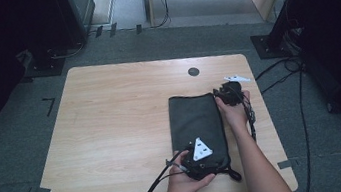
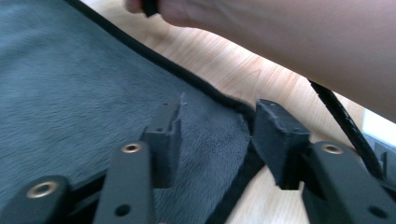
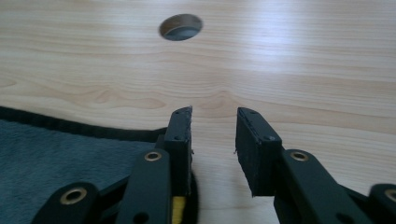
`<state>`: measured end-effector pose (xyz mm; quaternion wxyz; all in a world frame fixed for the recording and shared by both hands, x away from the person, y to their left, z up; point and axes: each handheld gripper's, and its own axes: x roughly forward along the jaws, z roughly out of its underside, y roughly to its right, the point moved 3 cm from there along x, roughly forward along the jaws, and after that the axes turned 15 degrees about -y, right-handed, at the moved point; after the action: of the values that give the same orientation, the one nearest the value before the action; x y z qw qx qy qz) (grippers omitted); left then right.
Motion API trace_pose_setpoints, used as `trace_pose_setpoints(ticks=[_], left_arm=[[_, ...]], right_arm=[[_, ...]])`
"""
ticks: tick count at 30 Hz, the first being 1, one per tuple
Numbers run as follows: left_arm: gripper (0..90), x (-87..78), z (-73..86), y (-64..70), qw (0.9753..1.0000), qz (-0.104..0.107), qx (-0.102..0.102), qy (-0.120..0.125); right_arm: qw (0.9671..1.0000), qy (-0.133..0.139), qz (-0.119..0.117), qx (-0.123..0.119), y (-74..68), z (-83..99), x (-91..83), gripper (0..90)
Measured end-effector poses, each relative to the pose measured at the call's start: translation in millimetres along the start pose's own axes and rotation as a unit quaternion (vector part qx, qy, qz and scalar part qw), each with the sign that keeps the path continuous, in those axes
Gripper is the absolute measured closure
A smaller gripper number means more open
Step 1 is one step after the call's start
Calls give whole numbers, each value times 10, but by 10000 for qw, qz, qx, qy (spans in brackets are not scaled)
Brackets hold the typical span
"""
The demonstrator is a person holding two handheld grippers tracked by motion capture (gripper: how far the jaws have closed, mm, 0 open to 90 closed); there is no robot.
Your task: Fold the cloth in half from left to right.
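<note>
Grey plush cloth, edged with a black binding, lies flat as a long rectangle on the right half of the wooden tabletop, one short end near the person and the other toward the round cable hole. The left tool sits at the cloth's near right corner; in the left gripper view its jaws stand apart, straddling the bound edge with the corner between them, not yet pinched. The right tool is at the far right corner; in the right gripper view its jaws are also parted with bare wood in the gap, the cloth's edge just beside its left jaw. Neither has hold of anything. This looks like the start of a fold or lift: both tools are lining up on the right-hand corners. Next, the right tool would likely need to shift onto the binding, then both should close firmly before raising the edge together.
</note>
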<state>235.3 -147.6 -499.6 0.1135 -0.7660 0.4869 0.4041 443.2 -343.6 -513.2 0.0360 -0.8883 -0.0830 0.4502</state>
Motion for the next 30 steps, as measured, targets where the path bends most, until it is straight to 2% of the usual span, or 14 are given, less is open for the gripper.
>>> trace_pose_setpoints(ticks=[2,5,8,10,12,15,18,21,23,25,27,30], left_arm=[[497,-114,41,-60,9999,-70,-10,96],[495,-301,169,-193,9995,-280,25,148],[499,-408,341,-356,9986,-513,-67,66],[502,-446,469,-456,9982,-571,-178,-46],[505,-477,577,-508,9976,-647,-183,-141],[522,-498,718,-555,9970,-701,-174,-279],[558,-482,817,-569,9965,-715,-144,-414],[562,-443,888,-561,9956,-756,-105,-550],[561,-449,892,-557,9952,-803,-99,-555],[561,-445,895,-558,9951,-792,-120,-576],[556,-446,893,-570,9950,-775,-139,-607],[528,-442,892,-584,9953,-745,-197,-581]], right_arm=[[10000,11,-13,1,22,18,-29,650],[9998,21,-49,-176,-10,77,-96,637],[9994,-30,-96,-334,-58,191,-184,631],[9993,-89,-119,-339,-74,296,-237,620],[9993,-177,-148,-298,-85,434,-313,611],[9988,-289,-246,-305,-129,633,-434,593],[9973,-413,-339,-501,-214,892,-576,580],[9958,-553,-308,-665,-269,1090,-656,543],[9947,-624,-101,-813,-279,1227,-689,517],[9943,-667,-102,-821,-260,1325,-690,502],[9953,-627,-157,-715,-227,1330,-705,490],[9965,-423,-149,-705,-241,1189,-729,494]])
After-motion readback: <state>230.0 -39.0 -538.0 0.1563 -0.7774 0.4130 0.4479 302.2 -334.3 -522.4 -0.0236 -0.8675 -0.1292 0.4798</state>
